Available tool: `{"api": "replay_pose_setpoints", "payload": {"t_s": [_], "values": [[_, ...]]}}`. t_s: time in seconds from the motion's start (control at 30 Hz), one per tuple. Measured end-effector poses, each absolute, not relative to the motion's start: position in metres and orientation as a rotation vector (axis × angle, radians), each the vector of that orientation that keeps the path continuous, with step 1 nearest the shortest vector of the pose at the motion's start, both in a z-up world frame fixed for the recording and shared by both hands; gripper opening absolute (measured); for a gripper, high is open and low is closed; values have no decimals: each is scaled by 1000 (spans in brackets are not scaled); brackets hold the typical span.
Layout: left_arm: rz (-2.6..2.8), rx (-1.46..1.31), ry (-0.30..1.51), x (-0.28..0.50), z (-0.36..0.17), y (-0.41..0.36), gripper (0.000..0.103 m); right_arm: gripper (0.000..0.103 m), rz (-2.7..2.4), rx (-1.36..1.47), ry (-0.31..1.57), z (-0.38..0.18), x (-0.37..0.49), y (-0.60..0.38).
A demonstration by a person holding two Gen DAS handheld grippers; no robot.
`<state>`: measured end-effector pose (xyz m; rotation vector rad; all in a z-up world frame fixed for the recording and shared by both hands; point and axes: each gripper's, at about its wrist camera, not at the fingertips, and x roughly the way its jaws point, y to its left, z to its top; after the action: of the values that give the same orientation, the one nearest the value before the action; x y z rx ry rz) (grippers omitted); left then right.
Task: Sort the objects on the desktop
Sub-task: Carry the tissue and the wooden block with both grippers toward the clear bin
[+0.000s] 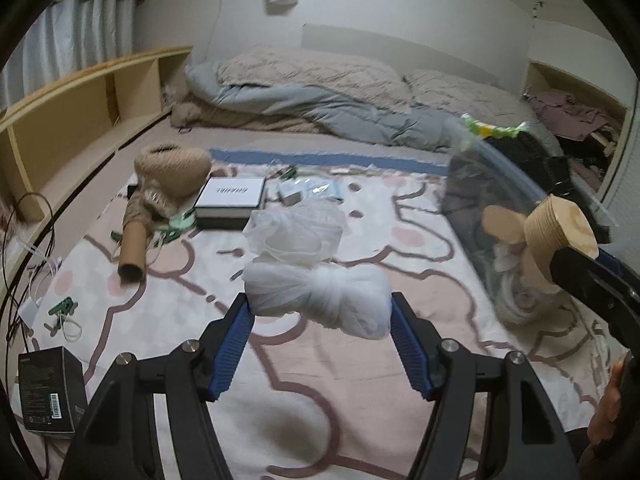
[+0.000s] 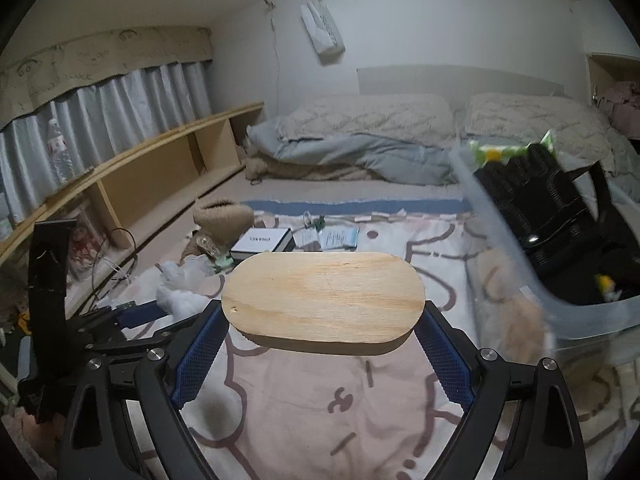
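Observation:
My left gripper (image 1: 319, 305) is shut on a white bundle of netting (image 1: 316, 294), held above the pink patterned blanket (image 1: 320, 392); a looser gauzy part rises behind it. My right gripper (image 2: 323, 314) is shut on a stack of oval wooden boards (image 2: 324, 296), held flat and clear of the blanket. In the left wrist view that stack (image 1: 560, 232) shows at the right, in front of the clear plastic bin (image 1: 500, 160). The right wrist view shows the left gripper (image 2: 160, 312) and its white bundle (image 2: 178, 300) at the left.
The clear bin (image 2: 560, 312) holds black gloves (image 2: 532, 192) and a green packet. On the blanket lie a beige twine cone on a cardboard tube (image 1: 168, 176), a white-lidded box (image 1: 230, 200), a black box (image 1: 50, 388), green clips (image 1: 62, 306) and cables. Pillows and a quilt lie behind.

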<state>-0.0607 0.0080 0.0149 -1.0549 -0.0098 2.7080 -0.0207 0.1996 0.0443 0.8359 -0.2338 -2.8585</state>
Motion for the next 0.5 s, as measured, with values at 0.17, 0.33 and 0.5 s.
{"api": "replay_pose_setpoints", "payload": {"t_s": [0.17,0.33,0.5], "values": [[2680,-989,12,-49,37,37,68,94,-2884,803,-206,66,8,237],[2644,-925,39,-40,51,69,68,94,-2923,844,-193,87,26,292],[2599,-882,75,-38,57,101,68,94,-2996,898,-115,108,23,348]]}}
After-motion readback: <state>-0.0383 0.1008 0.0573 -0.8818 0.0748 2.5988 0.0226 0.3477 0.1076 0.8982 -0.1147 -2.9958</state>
